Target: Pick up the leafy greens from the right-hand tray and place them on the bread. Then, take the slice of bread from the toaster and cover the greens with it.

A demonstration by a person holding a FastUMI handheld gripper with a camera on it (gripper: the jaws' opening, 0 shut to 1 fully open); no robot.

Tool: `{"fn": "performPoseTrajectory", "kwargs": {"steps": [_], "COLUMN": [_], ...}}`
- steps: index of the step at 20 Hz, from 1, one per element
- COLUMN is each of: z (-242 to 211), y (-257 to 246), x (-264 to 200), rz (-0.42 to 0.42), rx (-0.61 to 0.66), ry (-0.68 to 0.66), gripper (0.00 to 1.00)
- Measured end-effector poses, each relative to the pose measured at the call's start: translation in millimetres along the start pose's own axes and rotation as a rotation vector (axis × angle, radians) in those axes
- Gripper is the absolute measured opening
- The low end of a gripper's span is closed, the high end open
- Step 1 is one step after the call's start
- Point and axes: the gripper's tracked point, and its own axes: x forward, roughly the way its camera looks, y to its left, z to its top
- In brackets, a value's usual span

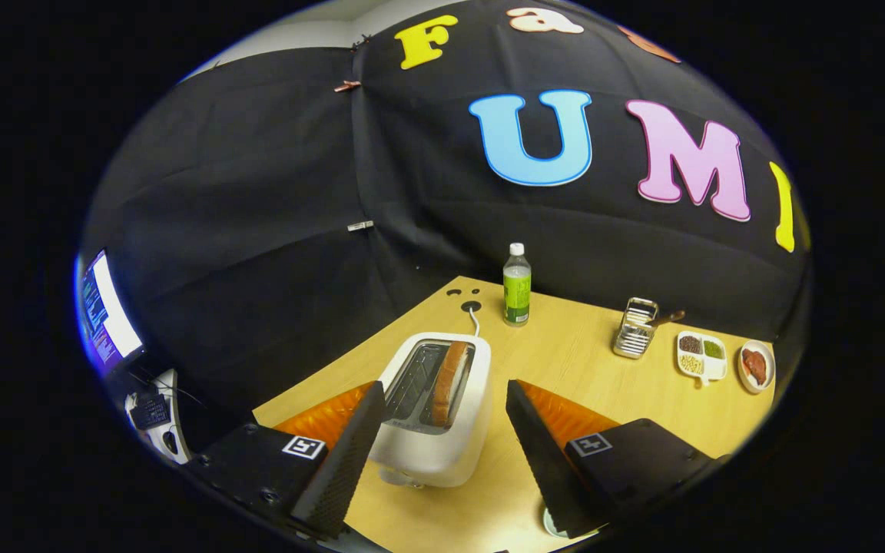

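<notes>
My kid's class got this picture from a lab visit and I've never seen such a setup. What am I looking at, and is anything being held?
This is a wide-angle camera riding on a hand-held grasping tool, looking forward along its two fingers. A person carries it; there is no robot arm. The fingers stand apart with nothing pressed between them, so nothing is held. Between and just ahead of them sits a white toaster with a slice of bread standing in one slot. Beyond, on the wooden table, are a green-labelled bottle, a small metal rack, a divided white dish of seeds or spices, and a small plate with something reddish, possibly meat.
</notes>
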Motion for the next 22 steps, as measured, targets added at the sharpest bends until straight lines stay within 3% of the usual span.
{"fn": "performPoseTrajectory", "kwargs": {"steps": [7, 9, 11, 14, 22], "z": [-24.2, -30.8, -30.0, -31.9, 18.7], "y": [-7.4, -10.9, -18.9, -6.1, -9.4], "x": [72.6, 85.9, 91.4, 91.3, 55.3], "rz": [-0.067, -0.095, -0.142, -0.095, -0.109], "rx": [0.085, 0.108, 0.105, 0.166, 0.127], "ry": [0.077, 0.104, 0.108, 0.137, 0.016], "gripper": [0.97, 0.85, 0.71, 0.17, 0.13]}}
